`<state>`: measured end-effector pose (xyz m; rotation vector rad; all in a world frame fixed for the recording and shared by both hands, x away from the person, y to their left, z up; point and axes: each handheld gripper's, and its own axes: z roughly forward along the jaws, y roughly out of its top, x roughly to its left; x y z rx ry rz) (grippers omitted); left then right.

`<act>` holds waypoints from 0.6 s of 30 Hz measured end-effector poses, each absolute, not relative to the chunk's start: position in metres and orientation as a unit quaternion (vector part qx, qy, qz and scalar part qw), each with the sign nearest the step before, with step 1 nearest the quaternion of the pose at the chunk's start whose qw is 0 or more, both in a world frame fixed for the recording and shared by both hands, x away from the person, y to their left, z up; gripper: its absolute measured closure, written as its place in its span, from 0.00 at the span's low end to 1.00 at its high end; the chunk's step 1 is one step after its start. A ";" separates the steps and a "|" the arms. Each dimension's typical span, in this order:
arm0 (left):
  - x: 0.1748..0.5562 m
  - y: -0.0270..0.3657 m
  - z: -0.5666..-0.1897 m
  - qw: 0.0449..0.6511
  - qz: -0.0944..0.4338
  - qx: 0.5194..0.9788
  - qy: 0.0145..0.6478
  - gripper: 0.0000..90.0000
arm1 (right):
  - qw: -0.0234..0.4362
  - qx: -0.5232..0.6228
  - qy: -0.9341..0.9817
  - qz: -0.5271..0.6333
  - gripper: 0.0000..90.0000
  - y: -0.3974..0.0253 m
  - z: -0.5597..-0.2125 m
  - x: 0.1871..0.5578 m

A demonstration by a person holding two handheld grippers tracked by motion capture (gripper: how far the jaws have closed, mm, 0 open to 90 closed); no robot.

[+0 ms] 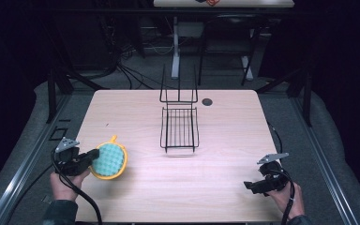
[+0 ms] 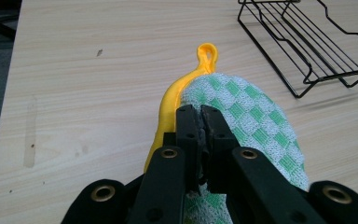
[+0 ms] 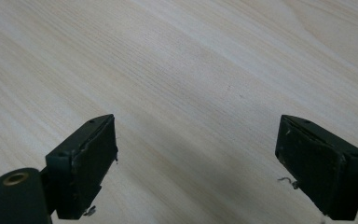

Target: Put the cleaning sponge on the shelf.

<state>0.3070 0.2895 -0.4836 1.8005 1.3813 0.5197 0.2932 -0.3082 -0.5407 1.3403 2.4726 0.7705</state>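
Left gripper [image 1: 93, 156] at 8 o'clock of the wooden table [image 1: 225, 136], jaws closed on the green checkered pad with yellow rim [image 1: 110, 160], black wire rack [image 1: 179, 127] near centre toward 12 o'clock, right gripper [image 1: 252, 186] at 4 o'clock, jaws wide apart, holding nothing

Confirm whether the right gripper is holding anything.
No: the right gripper has its jaws spread wide, with bare table between them.

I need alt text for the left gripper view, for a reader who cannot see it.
The left gripper is shut on a green-checked scrubber with a yellow rim and hanging loop, over a pale wooden table. A black wire rack stands at upper right.
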 end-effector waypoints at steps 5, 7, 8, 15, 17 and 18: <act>0.310 0.286 -0.482 0.399 0.203 0.711 0.543 0.96 | 0.110 0.458 0.842 0.262 0.13 -0.308 -0.540 0.293; 0.313 0.283 -0.480 0.400 0.200 0.713 0.539 0.96 | 0.112 0.458 0.842 0.262 0.13 -0.308 -0.540 0.293; 0.314 0.282 -0.480 0.402 0.201 0.713 0.538 0.96 | 0.111 0.459 0.842 0.261 0.13 -0.308 -0.540 0.293; 0.320 0.276 -0.477 0.406 0.199 0.715 0.534 0.96 | 0.113 0.459 0.841 0.265 0.13 -0.308 -0.540 0.293; 0.321 0.275 -0.476 0.406 0.199 0.716 0.532 0.96 | 0.112 0.459 0.841 0.264 0.13 -0.308 -0.540 0.293; 0.322 0.274 -0.476 0.406 0.199 0.716 0.531 0.96 | 0.112 0.459 0.841 0.264 0.13 -0.308 -0.540 0.293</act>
